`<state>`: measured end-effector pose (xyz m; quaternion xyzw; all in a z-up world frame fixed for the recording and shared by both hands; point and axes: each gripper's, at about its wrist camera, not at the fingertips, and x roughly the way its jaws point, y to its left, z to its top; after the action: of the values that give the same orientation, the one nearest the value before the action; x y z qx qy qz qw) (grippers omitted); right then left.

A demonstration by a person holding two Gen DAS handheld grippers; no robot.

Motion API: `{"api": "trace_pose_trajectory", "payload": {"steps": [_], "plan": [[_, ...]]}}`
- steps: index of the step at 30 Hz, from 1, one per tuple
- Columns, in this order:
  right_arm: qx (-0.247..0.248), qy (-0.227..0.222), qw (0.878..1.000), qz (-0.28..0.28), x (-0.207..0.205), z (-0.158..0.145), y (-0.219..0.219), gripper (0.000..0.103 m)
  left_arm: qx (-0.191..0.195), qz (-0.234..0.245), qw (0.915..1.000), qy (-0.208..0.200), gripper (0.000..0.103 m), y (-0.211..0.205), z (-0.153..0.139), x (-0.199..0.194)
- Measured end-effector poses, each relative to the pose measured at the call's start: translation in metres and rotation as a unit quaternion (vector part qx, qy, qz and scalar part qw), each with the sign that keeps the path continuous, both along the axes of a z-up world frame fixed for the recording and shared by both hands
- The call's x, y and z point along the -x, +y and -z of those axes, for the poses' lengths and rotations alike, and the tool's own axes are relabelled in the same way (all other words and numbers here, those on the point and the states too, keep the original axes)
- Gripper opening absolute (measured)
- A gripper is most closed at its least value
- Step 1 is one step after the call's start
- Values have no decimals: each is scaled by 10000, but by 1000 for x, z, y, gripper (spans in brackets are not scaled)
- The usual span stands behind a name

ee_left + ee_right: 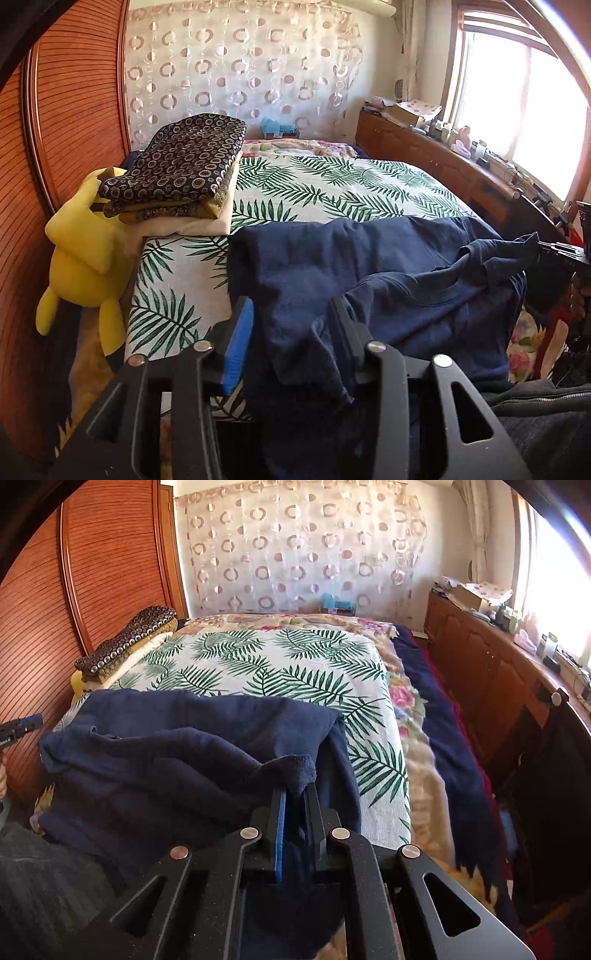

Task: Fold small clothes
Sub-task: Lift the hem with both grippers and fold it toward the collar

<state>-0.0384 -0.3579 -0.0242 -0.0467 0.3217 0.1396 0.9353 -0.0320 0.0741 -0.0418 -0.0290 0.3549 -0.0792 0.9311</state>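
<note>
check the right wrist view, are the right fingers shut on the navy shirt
Yes, the right gripper pinches a bunched corner of the navy shirt tightly.

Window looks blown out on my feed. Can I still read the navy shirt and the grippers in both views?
Left wrist view: window blown to white, fisheye bends the wardrobe; navy shirt is dark, folds faint. Right wrist view: less glare; shirt creases read better; right gripper pinching cloth is sharp. Left gripper has cloth draped between its fingers, grip unclear.
</note>
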Motion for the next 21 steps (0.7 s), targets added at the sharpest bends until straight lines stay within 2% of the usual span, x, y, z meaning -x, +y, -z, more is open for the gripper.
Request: {"api": "trace_pose_trajectory", "payload": {"steps": [2, 5, 12, 17, 21], "plan": [[-6, -24, 10000, 9, -6, 4, 1, 9, 3, 8, 10000, 23, 45, -1, 1, -2], [35, -119, 9999, 1, -6, 2, 4, 13, -28, -13, 10000, 4, 77, -2, 4, -5], [80, -350, 9993, -34, -7, -8, 5, 49, 66, -188, 9998, -43, 78, 10, 4, -17], [85, -386, 9992, -90, -26, -6, 5, 50, 162, -236, 9996, -29, 78, 16, 6, -32], [84, -232, 9997, -47, -61, 10, 7, 50, 81, -273, 9996, 21, 78, 18, 12, -50]]}}
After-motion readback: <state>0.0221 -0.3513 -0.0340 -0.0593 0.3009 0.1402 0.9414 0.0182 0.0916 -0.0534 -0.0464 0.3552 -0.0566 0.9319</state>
